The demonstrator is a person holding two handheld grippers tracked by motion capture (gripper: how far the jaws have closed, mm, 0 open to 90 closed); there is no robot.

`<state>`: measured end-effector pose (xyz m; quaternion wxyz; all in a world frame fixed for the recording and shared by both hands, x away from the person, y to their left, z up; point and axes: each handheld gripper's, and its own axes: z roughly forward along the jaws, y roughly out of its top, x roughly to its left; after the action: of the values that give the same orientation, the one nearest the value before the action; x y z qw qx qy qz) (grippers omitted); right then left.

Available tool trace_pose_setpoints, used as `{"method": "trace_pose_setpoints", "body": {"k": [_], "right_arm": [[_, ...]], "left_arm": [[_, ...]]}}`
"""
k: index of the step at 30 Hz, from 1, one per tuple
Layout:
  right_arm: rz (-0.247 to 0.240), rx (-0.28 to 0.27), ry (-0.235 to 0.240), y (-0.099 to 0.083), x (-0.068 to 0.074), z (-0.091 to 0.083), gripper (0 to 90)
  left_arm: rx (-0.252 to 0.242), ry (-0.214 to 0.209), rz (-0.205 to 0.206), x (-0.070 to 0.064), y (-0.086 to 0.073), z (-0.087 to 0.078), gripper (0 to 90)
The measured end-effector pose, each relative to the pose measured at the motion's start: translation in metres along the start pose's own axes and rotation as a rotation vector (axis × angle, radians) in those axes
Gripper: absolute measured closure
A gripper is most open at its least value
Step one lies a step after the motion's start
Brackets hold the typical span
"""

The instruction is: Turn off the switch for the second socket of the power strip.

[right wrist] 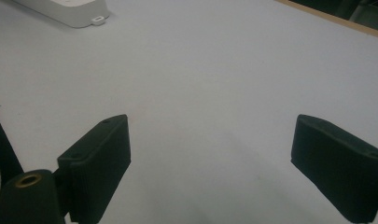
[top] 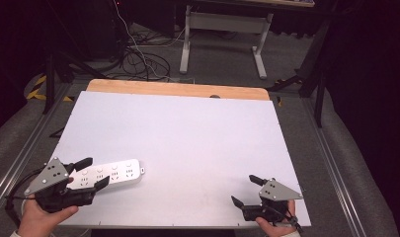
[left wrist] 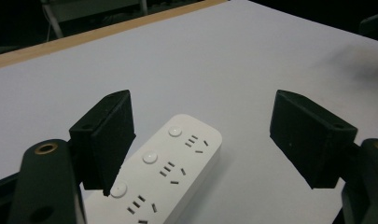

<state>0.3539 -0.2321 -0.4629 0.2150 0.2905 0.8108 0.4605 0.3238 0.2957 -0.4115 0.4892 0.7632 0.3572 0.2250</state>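
Basically, the left gripper [top: 96,170] had its jaws spread wide, released, gripping nothing — it sat low over the near end of a white power strip [top: 110,174], which ran out ahead of it between the two jaws. In the left gripper view the power strip [left wrist: 170,172] lay flat on the table, sockets and round buttons facing up, closer to the left-hand jaw than to the right-hand one; that left-hand jaw's tip overlapped the strip's edge near a button, but contact could not be told. The right-hand jaw was well apart from the strip, over bare table. A hand [top: 39,217] held the gripper from behind, grey plate on top.

Right gripper [top: 243,190] — jaws also wide apart, released, nothing between them but bare white table [top: 187,128]. It was held by the other hand [top: 276,227], well apart from the power strip. In the right gripper view the strip's far end [right wrist: 67,10] showed ahead and off to the left of the jaws, a small tab sticking out of its end.

Beyond both grippers the white table top ran out to a wooden edge strip [top: 178,89]; past that, grey floor with loose cables [top: 138,57] and a white desk frame [top: 227,29].
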Motion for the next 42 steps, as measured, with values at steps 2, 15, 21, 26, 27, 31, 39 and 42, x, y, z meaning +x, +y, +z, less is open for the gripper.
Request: {"method": "trace_pose_setpoints", "body": {"k": [2, 15, 21, 26, 27, 31, 39, 42], "right_arm": [[-0.003, -0.001, 0.001, 0.0, 0.0, 0.0, 12.7], [-0.005, -0.001, 0.001, 0.0, 0.001, 0.0, 12.7], [-0.007, 0.001, 0.001, 0.0, 0.001, 0.0, 12.7], [-0.008, 0.001, 0.002, 0.0, 0.001, 0.0, 12.7], [-0.008, 0.001, 0.002, 0.0, 0.001, 0.0, 12.7], [-0.008, 0.001, 0.003, 0.0, 0.001, 0.0, 12.7], [-0.004, -0.002, 0.005, 0.0, 0.001, 0.0, 12.7], [-0.004, 0.0, 0.006, 0.0, 0.0, 0.0, 12.7]], "left_arm": [[0.006, 0.003, 0.036, -0.002, -0.004, 0.001, 20.5], [0.03, -0.056, 0.008, -0.002, -0.027, 0.007, 19.8], [0.057, -0.058, 0.009, -0.003, -0.036, 0.01, 19.9], [0.08, -0.045, 0.004, -0.002, -0.043, 0.012, 20.6], [0.091, -0.038, 0.004, -0.002, -0.045, 0.014, 21.0], [0.126, -0.04, 0.007, -0.001, -0.052, 0.018, 21.5], [0.156, -0.057, 0.026, -0.001, -0.058, 0.022, 21.5], [0.167, -0.061, 0.022, -0.003, -0.061, 0.023, 21.2]]}}
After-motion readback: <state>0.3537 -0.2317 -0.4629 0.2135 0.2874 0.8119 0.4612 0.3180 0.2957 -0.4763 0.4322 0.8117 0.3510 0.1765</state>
